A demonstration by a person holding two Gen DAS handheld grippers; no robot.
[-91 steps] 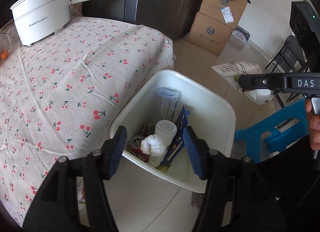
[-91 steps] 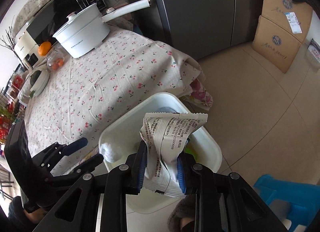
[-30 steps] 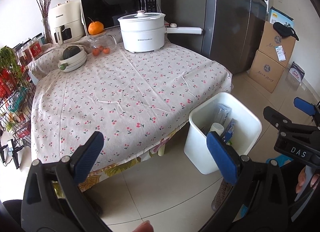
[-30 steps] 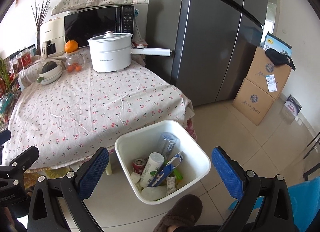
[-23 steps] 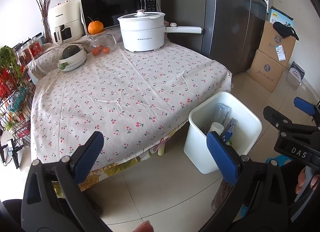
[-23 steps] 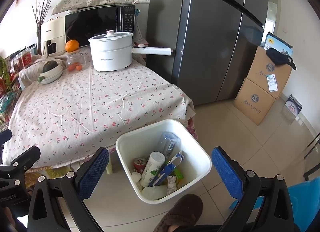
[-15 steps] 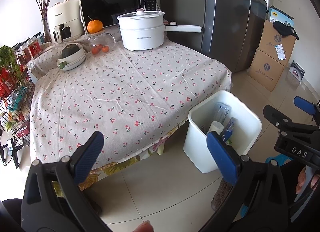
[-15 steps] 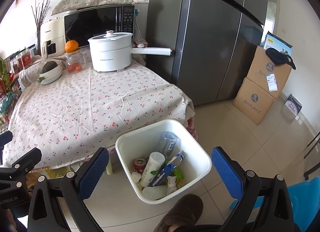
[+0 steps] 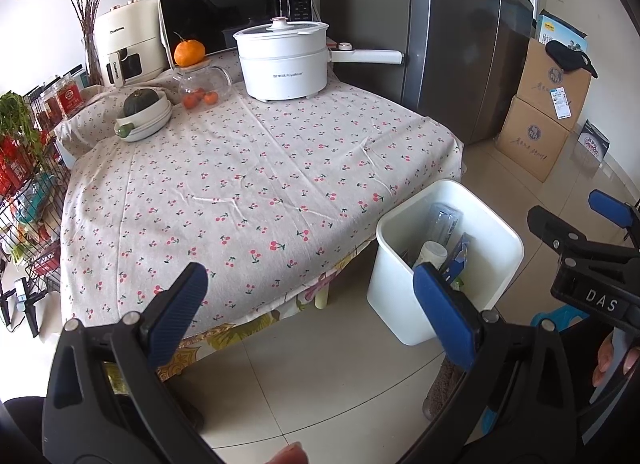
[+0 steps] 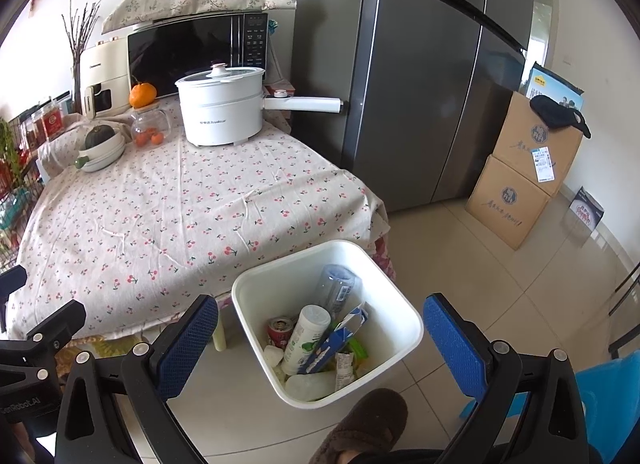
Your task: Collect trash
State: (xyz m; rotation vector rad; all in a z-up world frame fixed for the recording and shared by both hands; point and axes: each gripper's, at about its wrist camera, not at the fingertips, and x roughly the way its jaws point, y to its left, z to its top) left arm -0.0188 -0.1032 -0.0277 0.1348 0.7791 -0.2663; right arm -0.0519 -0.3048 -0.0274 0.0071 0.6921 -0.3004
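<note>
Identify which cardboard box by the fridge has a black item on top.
The upper cardboard box of the stack; the black item lies on it, and the lower box carries only that box.

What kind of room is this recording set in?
Most likely a home kitchen or dining corner: a tall fridge, a microwave and a white cooking pot on a table with a cherry-print tablecloth, beside a white trash bin.
</note>
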